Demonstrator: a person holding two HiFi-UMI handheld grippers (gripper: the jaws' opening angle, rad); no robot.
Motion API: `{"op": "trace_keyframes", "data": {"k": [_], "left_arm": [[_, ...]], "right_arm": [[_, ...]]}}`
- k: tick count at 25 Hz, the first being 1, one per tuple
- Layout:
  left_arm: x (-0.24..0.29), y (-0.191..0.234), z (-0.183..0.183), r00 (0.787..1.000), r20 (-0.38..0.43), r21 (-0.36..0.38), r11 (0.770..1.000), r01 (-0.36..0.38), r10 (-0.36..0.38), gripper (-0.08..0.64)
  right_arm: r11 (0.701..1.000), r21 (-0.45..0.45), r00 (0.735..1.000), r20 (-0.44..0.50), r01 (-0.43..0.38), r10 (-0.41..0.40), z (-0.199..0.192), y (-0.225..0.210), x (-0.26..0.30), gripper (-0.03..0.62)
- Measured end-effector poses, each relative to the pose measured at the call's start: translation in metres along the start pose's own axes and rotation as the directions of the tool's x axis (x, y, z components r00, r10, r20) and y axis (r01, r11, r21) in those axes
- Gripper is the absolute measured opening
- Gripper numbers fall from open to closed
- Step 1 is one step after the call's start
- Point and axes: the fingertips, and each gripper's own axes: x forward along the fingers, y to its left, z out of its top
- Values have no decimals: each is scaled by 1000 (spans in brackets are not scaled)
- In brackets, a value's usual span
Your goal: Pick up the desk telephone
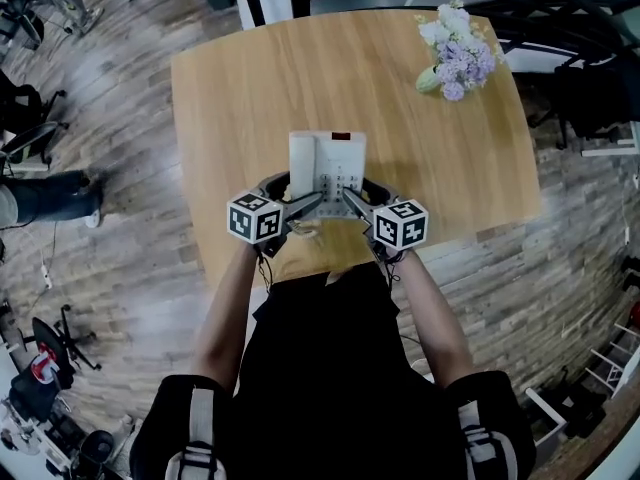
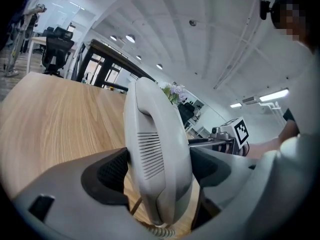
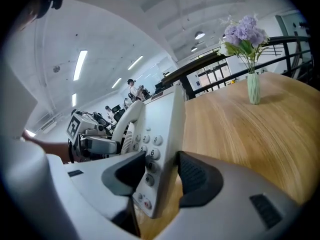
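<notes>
A white desk telephone (image 1: 328, 166) is held above the near part of the wooden table (image 1: 240, 108), lifted between my two grippers. My left gripper (image 2: 159, 170) is shut on its left side, the pads clamping the handset (image 2: 155, 154); a coiled cord end shows below. My right gripper (image 3: 162, 171) is shut on the phone's right edge (image 3: 167, 149), beside the keypad (image 3: 150, 146). In the head view the left gripper (image 1: 290, 208) and right gripper (image 1: 358, 208) flank the phone's near end.
A vase of pale purple flowers (image 1: 458, 53) stands at the table's far right corner, also the vase of flowers (image 3: 247, 49) in the right gripper view. Office chairs (image 1: 40, 348) and a person's legs (image 1: 45, 196) are on the wood floor at left. Railings (image 1: 560, 28) lie behind.
</notes>
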Motion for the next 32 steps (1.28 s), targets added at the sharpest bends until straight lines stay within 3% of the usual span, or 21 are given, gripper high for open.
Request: {"op": "trace_keyframes", "data": {"k": [5,19,32], "left_arm": [[-6,-24,9,999,44,30,999,-13,11,391],[-9,-118,13,993,99,116,990,-77,66,391],[-17,-171,7,978,161,126,980,-156,135,391]], "right_arm": [[1000,25,999,37,-9,8,5,6,-22,216],[993,-109,995,89,-42,52,16,15,-113,216],[978,-184,986,114,-100,122,17,24,-161,215]]}}
